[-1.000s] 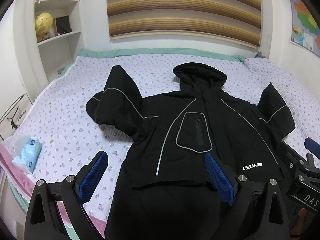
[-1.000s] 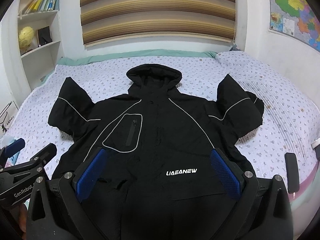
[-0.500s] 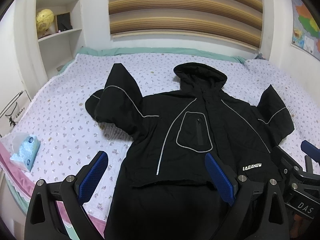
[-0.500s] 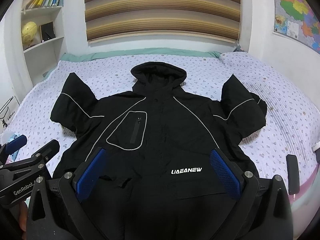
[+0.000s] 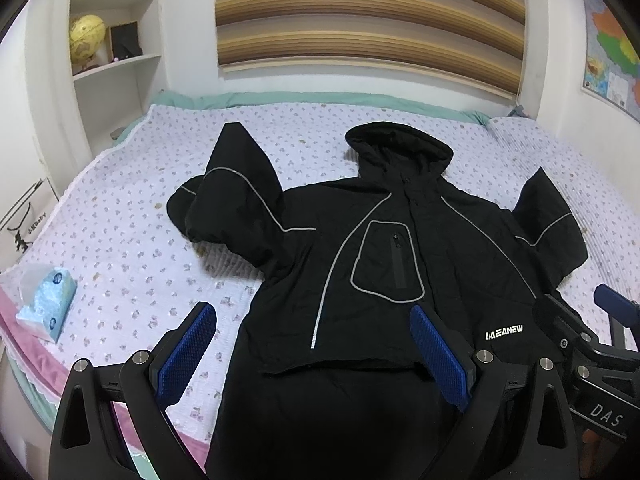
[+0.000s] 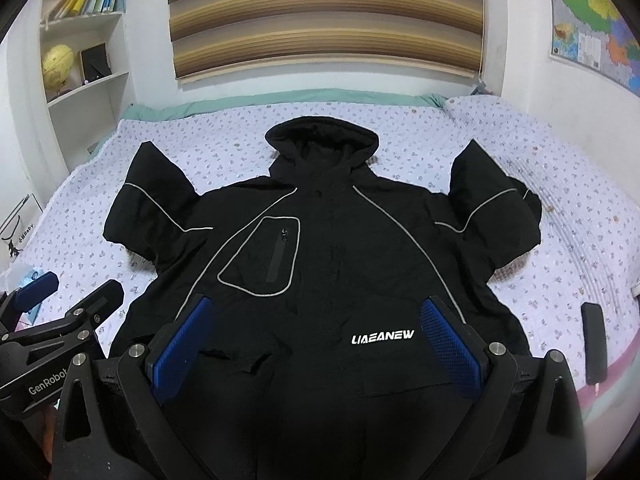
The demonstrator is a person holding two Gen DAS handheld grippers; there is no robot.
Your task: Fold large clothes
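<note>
**Jacket laid out, no fold begun**

A black hooded jacket (image 6: 328,264) lies face up on the bed (image 6: 568,216), hood toward the headboard wall, hem toward the camera and spilling over the near edge. Both sleeves angle up and outward, each already bent back on itself near the cuff. Nothing of the body is folded yet, so the task looks to be at its very start: spreading done, first fold pending.

The left tongs (image 5: 316,356) hover over the jacket's lower left part, spread wide and gripping nothing; one blue pad sits above bare quilt, the other above black cloth. The right tongs (image 6: 320,348) hang over the hem just by the white chest lettering, likewise parted and empty. Neither appears to touch the fabric.

The likely next move is to bring a sleeve across the chest. That calls for a pinch at the cuff or shoulder seam, lifting enough to clear the body without dragging the whole garment.

The shell looks like a thin, faintly crinkled woven synthetic, puffy at the sleeves, probably slippery and prone to springing open. Grey piping traces the shoulders and frames a zipped chest pocket (image 6: 276,252). The bed cover is a quilted lilac floral cloth. A tissue pack (image 5: 50,304) rests at the left edge; a dark slim device (image 6: 595,344) lies at the right.
</note>
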